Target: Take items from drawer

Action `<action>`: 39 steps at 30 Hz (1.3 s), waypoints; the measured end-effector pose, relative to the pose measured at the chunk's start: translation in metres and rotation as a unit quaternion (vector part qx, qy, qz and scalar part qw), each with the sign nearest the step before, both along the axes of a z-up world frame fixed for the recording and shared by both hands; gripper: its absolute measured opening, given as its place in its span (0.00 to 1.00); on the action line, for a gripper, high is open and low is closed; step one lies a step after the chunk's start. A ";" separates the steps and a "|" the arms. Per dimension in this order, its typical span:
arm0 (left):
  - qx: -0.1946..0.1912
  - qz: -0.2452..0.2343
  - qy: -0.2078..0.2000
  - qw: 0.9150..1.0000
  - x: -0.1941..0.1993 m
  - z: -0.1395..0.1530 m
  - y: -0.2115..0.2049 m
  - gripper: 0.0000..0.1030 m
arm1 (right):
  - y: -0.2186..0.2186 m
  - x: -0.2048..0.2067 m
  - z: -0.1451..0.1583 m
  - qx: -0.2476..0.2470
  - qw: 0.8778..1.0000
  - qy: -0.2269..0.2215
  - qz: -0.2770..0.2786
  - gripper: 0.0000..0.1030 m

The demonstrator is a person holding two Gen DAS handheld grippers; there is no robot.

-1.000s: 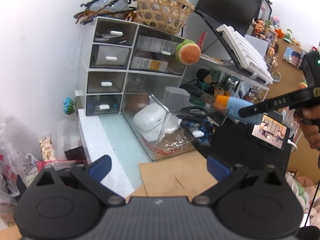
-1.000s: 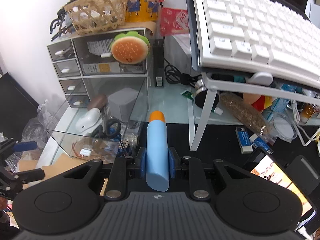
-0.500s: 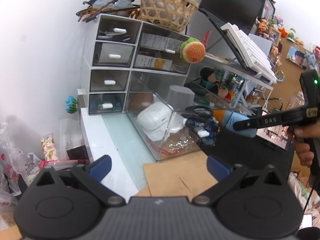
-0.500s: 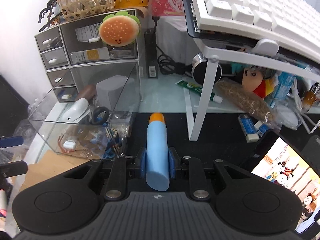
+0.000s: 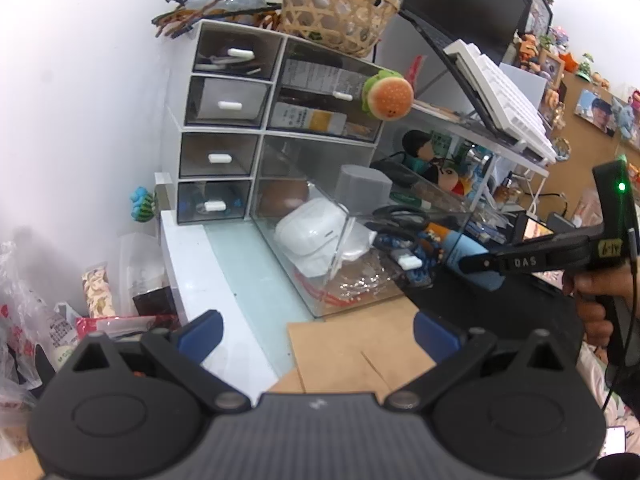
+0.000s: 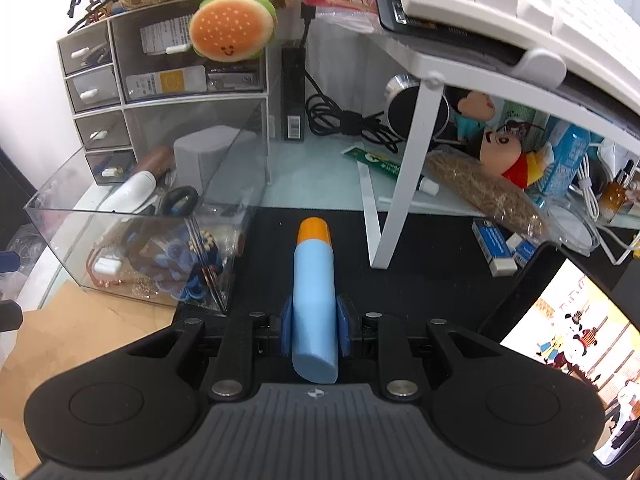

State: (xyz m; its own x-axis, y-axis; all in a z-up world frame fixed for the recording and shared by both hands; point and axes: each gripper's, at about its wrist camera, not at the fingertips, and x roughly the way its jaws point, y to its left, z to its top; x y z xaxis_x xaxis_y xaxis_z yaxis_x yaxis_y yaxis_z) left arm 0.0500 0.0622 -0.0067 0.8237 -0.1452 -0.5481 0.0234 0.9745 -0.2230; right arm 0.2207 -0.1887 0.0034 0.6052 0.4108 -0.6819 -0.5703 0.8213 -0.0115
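Cluttered desk surface (image 6: pixel 312 184) with a white multi-drawer organiser (image 5: pixel 224 120); its clear acrylic drawer (image 6: pixel 132 216) stood pulled out. One item was already out: a light-blue tube with an orange cap (image 6: pixel 314 292), clamped between the blue pads of the right hand-held gripper (image 6: pixel 314 330) above the black mat (image 6: pixel 420 292) beside the drawer, not yet set down. Black-handled scissors (image 6: pixel 180 200), a white earbud case (image 5: pixel 316 232) and small oddments remained inside. The left hand-held gripper (image 5: pixel 316 330) stood wide apart and empty.
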 end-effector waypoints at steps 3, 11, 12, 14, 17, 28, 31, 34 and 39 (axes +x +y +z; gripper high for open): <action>0.000 0.000 0.000 1.000 0.000 0.000 0.000 1.00 | -0.001 0.000 -0.002 0.004 1.000 0.003 -0.001 0.25; -0.001 0.000 0.000 1.000 0.000 -0.001 0.000 1.00 | 0.003 -0.001 -0.004 -0.001 1.000 0.006 0.004 0.29; -0.001 0.000 0.000 1.000 0.000 -0.001 0.000 1.00 | 0.004 -0.002 -0.004 0.000 1.000 0.007 0.007 0.31; -0.002 0.001 0.000 1.000 0.000 -0.001 -0.001 1.00 | 0.005 -0.003 -0.005 0.001 1.000 0.010 0.012 0.36; -0.002 0.000 0.000 1.000 0.000 -0.001 -0.001 1.00 | 0.007 -0.005 -0.005 0.001 1.000 0.012 0.017 0.40; -0.008 -0.002 -0.002 1.000 -0.001 0.000 0.002 1.00 | 0.009 -0.006 -0.007 0.001 0.999 0.028 0.018 0.47; -0.009 -0.001 -0.003 1.000 -0.002 0.000 0.003 1.00 | 0.010 -0.006 -0.007 0.001 0.999 0.031 0.018 0.47; -0.009 -0.002 -0.003 1.000 -0.001 0.000 0.003 1.00 | 0.008 -0.004 -0.007 0.007 0.999 0.035 0.014 0.46; -0.009 -0.004 -0.003 1.000 -0.002 0.000 0.003 1.00 | 0.004 0.001 -0.008 0.004 0.999 0.032 -0.003 0.45</action>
State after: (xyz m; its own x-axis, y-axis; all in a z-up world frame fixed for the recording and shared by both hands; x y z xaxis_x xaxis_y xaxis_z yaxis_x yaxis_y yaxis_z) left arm 0.0477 0.0653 -0.0068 0.8255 -0.1618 -0.5407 0.0330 0.9702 -0.2400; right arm 0.2216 -0.1848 -0.0043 0.5623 0.4122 -0.7168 -0.5648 0.8246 0.0311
